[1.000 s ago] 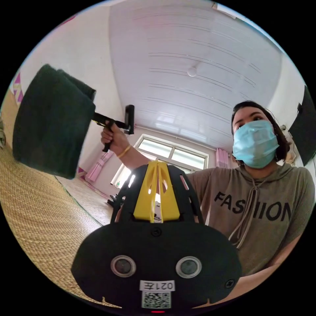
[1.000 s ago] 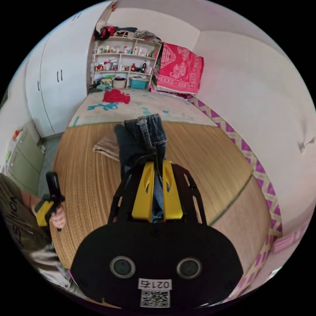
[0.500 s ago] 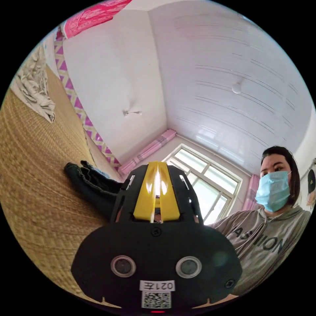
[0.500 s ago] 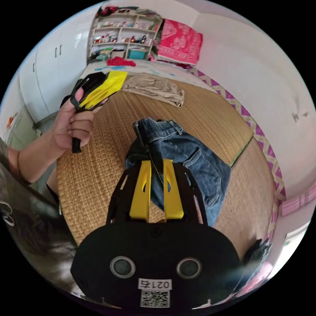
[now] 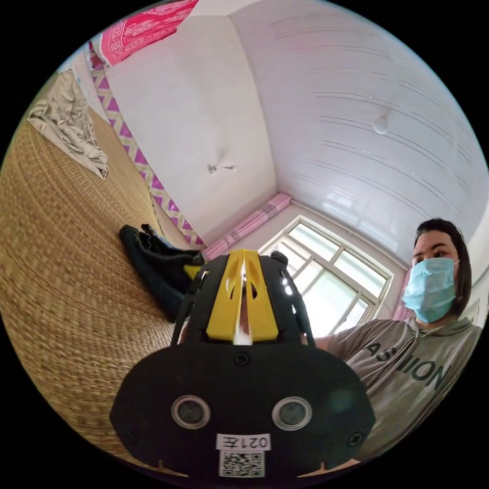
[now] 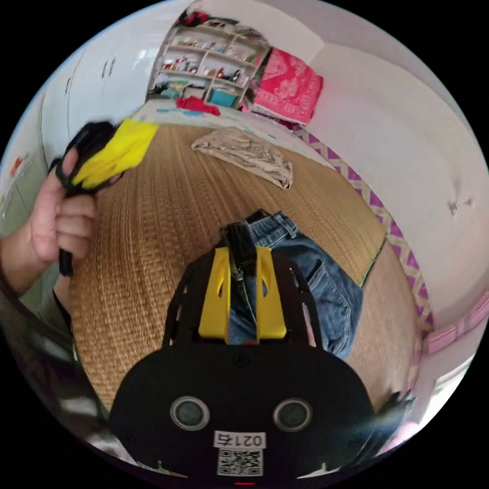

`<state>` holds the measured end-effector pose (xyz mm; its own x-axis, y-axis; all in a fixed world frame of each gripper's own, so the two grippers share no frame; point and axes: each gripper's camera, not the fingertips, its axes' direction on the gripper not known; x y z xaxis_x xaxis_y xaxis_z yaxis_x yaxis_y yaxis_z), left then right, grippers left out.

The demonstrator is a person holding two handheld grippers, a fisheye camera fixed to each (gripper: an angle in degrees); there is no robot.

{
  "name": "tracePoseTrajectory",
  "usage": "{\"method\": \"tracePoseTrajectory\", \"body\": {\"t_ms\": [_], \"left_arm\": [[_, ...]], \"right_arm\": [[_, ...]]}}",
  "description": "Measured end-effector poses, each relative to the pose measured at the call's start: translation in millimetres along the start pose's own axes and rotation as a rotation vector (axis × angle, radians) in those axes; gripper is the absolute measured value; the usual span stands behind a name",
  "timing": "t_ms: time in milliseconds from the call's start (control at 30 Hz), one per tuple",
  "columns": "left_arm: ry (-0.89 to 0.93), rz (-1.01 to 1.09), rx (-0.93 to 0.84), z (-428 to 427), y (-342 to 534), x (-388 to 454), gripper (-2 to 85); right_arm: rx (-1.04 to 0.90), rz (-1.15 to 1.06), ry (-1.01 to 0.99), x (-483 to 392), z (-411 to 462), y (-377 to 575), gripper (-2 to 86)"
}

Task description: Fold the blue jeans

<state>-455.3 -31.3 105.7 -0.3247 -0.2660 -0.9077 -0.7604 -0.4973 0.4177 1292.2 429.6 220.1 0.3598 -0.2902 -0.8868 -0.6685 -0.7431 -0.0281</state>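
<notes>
The blue jeans (image 6: 326, 290) lie folded on the woven straw mat (image 6: 168, 214), back pocket up. My right gripper (image 6: 243, 252) sits low over them, its yellow jaws a little apart with the thick dark waistband filling the gap between them. Held in a hand at the left, my left gripper (image 6: 107, 153) shows blurred above the mat, away from the jeans. In the left gripper view, my left gripper (image 5: 243, 260) has its jaws shut together on nothing. Beyond it, the jeans (image 5: 153, 265) show as a dark bundle on the mat.
A crumpled beige garment (image 6: 249, 155) lies farther along the mat. Past it are a red cloth (image 6: 198, 104), open shelves (image 6: 209, 71) and a pink hanging (image 6: 290, 86). A wall with a purple zigzag border (image 6: 402, 254) runs along the mat's right side. The person (image 5: 423, 351) sits close behind.
The jeans went from hanging in the air to lying on the mat. The gap between the right jaws has widened. The left hand swung up and away over the mat.
</notes>
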Motion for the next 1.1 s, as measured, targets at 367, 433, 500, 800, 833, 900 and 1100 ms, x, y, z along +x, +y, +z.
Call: {"method": "tracePoseTrajectory", "body": {"t_ms": [367,433,500,800,833,900,1100], "left_arm": [[-0.293,0.028,-0.387,165.3,-60.9,39.3,8.0],[-0.448,0.072,-0.51,214.5,-66.1,41.7,8.4],[-0.602,0.081,-0.622,245.8,-69.7,33.9,7.3],[-0.584,-0.008,-0.852,315.6,-134.4,0.1,0.3],[-0.571,-0.023,-0.865,322.1,-142.1,-3.1,0.3],[-0.557,-0.033,-0.871,327.4,-151.5,-4.6,0.6],[-0.416,0.203,-0.835,337.5,-157.7,70.3,6.7]], "right_arm": [[0.283,0.749,0.144,345.6,-180.2,268.0,5.2],[0.265,0.897,0.208,403.5,-196.7,354.6,5.2],[0.212,1.006,0.221,436.4,-190.3,423.0,5.2],[-0.003,1.335,0.105,443.6,-108.0,738.0,5.2],[0.025,1.35,0.08,435.6,-108.6,760.4,5.2],[0.05,1.368,0.05,423.6,-106.5,788.0,5.5],[0.156,1.546,-0.115,369.7,-101.8,897.4,6.7]]}}
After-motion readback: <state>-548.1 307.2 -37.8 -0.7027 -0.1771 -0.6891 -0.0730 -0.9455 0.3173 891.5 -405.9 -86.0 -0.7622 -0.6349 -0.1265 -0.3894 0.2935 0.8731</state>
